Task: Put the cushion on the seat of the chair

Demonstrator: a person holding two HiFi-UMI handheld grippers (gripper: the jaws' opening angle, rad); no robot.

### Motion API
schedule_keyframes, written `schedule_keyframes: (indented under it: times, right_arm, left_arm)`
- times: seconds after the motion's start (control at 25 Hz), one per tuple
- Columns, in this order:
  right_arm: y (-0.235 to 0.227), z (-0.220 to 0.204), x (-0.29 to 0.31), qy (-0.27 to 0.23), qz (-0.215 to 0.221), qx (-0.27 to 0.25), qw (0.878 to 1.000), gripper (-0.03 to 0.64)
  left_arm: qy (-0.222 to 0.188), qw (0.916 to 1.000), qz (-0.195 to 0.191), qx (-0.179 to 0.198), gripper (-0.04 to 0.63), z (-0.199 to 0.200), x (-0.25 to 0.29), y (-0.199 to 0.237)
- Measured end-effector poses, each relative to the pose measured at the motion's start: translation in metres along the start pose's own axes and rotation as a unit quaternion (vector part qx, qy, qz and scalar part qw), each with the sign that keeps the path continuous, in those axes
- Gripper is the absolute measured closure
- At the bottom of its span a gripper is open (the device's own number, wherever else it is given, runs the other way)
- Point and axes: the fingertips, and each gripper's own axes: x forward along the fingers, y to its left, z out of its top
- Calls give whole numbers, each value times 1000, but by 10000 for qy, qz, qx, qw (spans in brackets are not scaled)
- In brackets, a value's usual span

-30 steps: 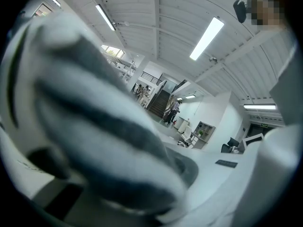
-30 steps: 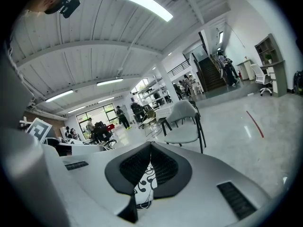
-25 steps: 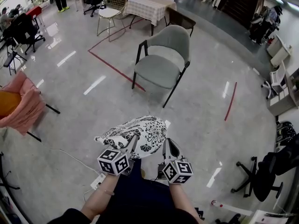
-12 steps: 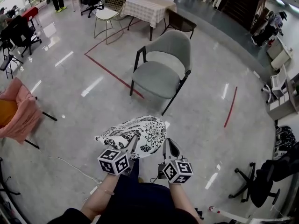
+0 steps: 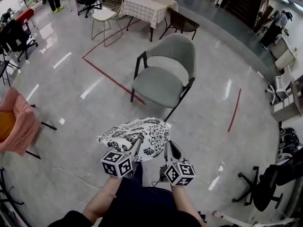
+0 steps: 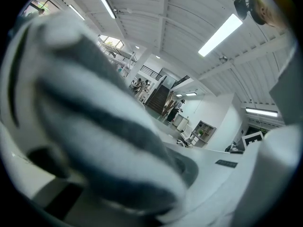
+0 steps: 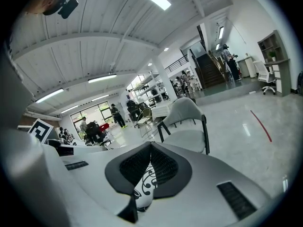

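A black-and-white flowered cushion (image 5: 137,135) hangs in the air in front of me, held at its near edge by both grippers. My left gripper (image 5: 136,147) is shut on its near left part; in the left gripper view the blurred cushion (image 6: 94,126) fills most of the picture. My right gripper (image 5: 169,149) is shut on the cushion's near right edge, and in the right gripper view a fold of patterned fabric (image 7: 144,186) shows pinched between the closed jaws (image 7: 150,148). The grey chair (image 5: 158,84) with black legs stands ahead on the floor, seat bare, apart from the cushion; the same chair (image 7: 189,126) appears in the right gripper view.
A chair draped in pink cloth (image 5: 16,124) stands at the left. A checked table (image 5: 147,6), a gold wire chair (image 5: 106,13) and a dark chair (image 5: 182,25) lie beyond the grey chair. Red tape lines (image 5: 111,77) cross the shiny floor. A black office chair (image 5: 265,183) is at the right.
The grey chair has come nearer and lower in the head view as I move forward with the cushion. Both grippers keep the same hold on it.
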Motion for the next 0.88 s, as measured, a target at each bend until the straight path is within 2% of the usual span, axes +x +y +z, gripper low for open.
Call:
schedule_keyframes:
  times: [0.36, 0.88]
  right_arm:
    - [-8, 23, 49, -1, -137, 47, 9999, 626]
    - [-21, 28, 79, -45, -329, 155, 9993, 626]
  left_arm:
    - [65, 9999, -136, -17, 571, 39, 39, 26]
    - [286, 9989, -361, 59, 571, 50, 71, 38]
